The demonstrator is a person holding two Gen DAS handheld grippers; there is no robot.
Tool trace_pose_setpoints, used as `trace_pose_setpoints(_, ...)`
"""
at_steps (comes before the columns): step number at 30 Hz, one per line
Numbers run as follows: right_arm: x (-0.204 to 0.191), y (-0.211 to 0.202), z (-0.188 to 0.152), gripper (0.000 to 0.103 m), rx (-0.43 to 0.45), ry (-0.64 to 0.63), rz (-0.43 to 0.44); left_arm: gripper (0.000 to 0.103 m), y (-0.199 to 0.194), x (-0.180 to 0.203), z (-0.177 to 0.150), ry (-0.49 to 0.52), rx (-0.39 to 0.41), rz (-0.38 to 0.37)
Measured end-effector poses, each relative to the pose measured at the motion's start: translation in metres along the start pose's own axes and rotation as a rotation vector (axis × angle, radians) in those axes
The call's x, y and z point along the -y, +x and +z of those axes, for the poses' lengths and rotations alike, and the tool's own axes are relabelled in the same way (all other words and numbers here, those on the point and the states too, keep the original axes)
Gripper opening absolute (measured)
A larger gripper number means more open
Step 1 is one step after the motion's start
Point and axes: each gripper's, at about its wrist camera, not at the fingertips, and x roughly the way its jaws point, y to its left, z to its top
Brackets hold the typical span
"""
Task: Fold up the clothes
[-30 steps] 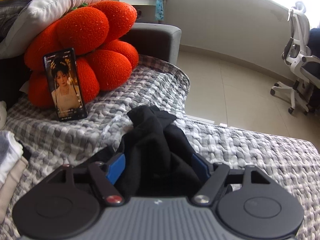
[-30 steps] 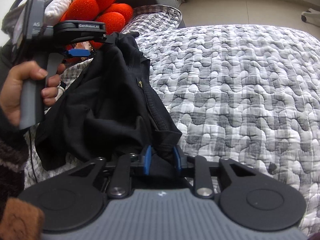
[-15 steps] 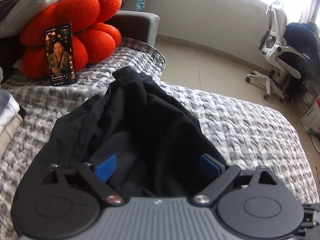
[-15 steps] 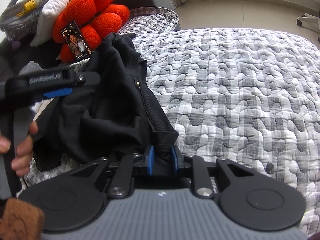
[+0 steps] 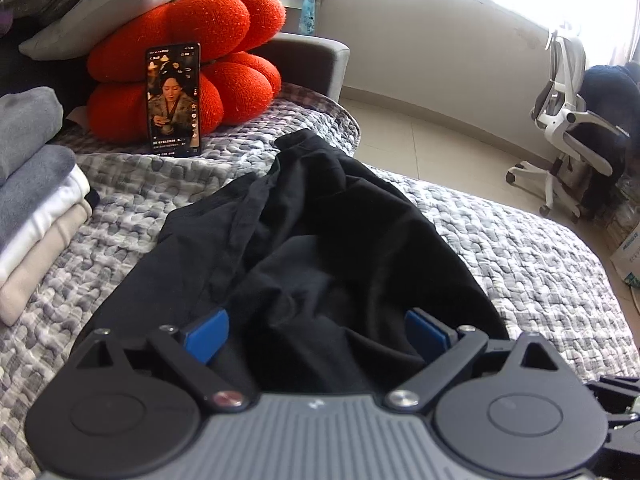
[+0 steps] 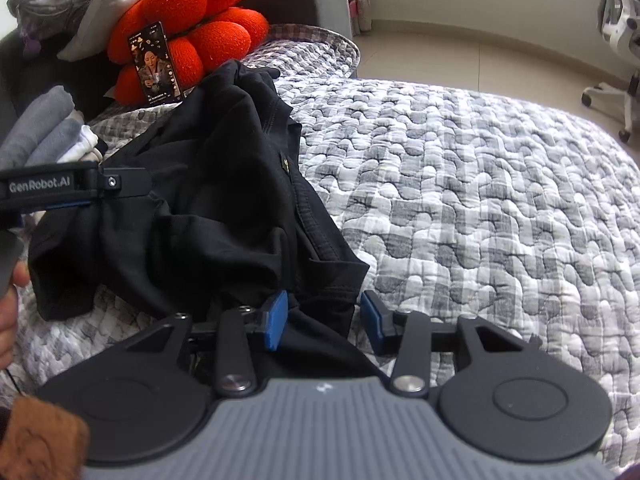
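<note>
**Black garment loose on the bed**

The black garment (image 5: pixel 320 248) lies crumpled on the quilted bed (image 6: pixel 480 200), near a phone (image 5: pixel 173 98) leaning on an orange cushion (image 5: pixel 180 32). Folded clothes (image 5: pixel 36 208) stack at the left, partly cut off. The left gripper (image 5: pixel 316 332) has just opened wide; the right gripper (image 6: pixel 322 318) has just opened halfway. Cloth lies between both jaws, not pinched.

Each handheld gripper has a ribbed grey body flanked by two round black discs, black link arms pinned with silver screws, one red-capped on the left gripper (image 5: pixel 316 334), and blue-padded fingers (image 6: pixel 274 320). White "GenRobot.AI" lettering marks the left unit's side. A fuzzy brown sleeve (image 6: pixel 40 440) covers the person's left wrist.
</note>
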Motion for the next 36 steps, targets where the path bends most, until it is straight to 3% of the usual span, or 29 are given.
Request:
trace_pose_setpoints(5,-0.008,0.0,-0.006,0.031,0.035,-0.011,-0.031,0.096,-0.002,-0.003,-0.001,-0.035,0.004,-0.005)
trace_pose_setpoints(9,-0.021,-0.001,-0.012,0.016,0.063,-0.09,-0.099,0.096,-0.005,-0.004,-0.001,-0.051,-0.001,-0.014)
trace_pose_setpoints(15,-0.019,0.004,-0.006,0.013,0.071,-0.087,-0.171,0.096,-0.009,-0.018,0.001,-0.096,-0.006,-0.024)
trace_pose_setpoints(18,-0.009,0.008,0.004,0.012,0.098,-0.101,-0.273,0.096,-0.011,-0.03,0.004,-0.123,-0.004,-0.005)
trace_pose_setpoints(25,0.03,0.025,0.047,0.01,0.135,-0.057,-0.438,0.096,-0.005,-0.059,0.012,-0.215,-0.03,0.0)
trace_pose_setpoints(36,0.062,0.065,0.111,0.004,0.187,-0.051,-0.618,0.096,0.009,-0.068,0.017,-0.223,-0.064,-0.014)
